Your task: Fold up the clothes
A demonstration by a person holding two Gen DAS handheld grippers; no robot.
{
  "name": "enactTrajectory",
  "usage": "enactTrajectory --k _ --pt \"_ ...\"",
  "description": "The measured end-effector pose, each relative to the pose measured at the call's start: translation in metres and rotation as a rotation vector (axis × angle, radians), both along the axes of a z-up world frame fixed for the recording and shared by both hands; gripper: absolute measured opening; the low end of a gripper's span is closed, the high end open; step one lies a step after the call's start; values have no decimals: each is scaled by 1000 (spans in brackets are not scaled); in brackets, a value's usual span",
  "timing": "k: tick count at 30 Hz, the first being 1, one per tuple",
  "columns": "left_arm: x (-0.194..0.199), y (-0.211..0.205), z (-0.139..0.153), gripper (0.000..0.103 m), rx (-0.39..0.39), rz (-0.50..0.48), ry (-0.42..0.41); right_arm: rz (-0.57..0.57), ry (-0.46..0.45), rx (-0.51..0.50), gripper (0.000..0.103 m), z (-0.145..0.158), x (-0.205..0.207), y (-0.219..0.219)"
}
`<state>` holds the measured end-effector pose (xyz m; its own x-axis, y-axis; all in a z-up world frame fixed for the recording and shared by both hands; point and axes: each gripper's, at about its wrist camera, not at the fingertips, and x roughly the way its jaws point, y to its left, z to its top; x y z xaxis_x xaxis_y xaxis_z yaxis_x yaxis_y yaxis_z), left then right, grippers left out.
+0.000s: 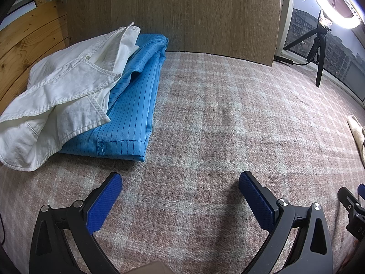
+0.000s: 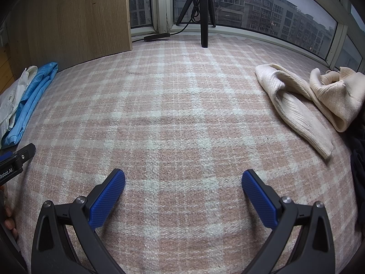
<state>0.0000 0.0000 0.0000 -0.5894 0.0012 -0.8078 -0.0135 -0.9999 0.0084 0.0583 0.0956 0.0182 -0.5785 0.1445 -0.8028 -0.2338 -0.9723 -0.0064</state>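
**Both grippers spread wide and empty over the plaid blanket**

Left gripper (image 1: 180, 180): blue-padded fingers (image 1: 107, 202) stood spread as wide as they go, nothing between them, hovering tilted down over bare pink-and-white plaid blanket (image 1: 216, 118). No contact with cloth could be made out.

Right gripper (image 2: 183, 179): same posture, fingers (image 2: 260, 199) fully apart, holding nothing, only blanket between them.

Clothes: a folded blue pinstriped garment (image 1: 134, 111) lay at the far left of the blanket, against the wooden panel (image 1: 182, 11). A white shirt (image 1: 59, 96) sat crumpled on top of it, overhanging its left side. Both were well apart from the left fingers.

A cream ribbed sweater (image 2: 296, 100) lay unfolded and rumpled at the right of the blanket, well away from the right fingers.

A black tripod (image 2: 204, 11) stood at the blanket's far edge by the window (image 2: 273, 6).
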Motion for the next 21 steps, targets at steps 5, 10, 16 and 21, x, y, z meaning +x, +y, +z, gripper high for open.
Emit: enactTrajectory --k 5,10,16,21 --pt "0 0 0 103 1 0 -1 0 0 0 103 0 0 0" --pt "0 0 0 103 0 0 -1 0 0 0 103 0 0 0" --pt "0 0 0 103 1 7 0 0 0 0 103 0 0 0" --pt "2 0 -2 103 0 7 0 -4 1 0 103 0 -1 -1"
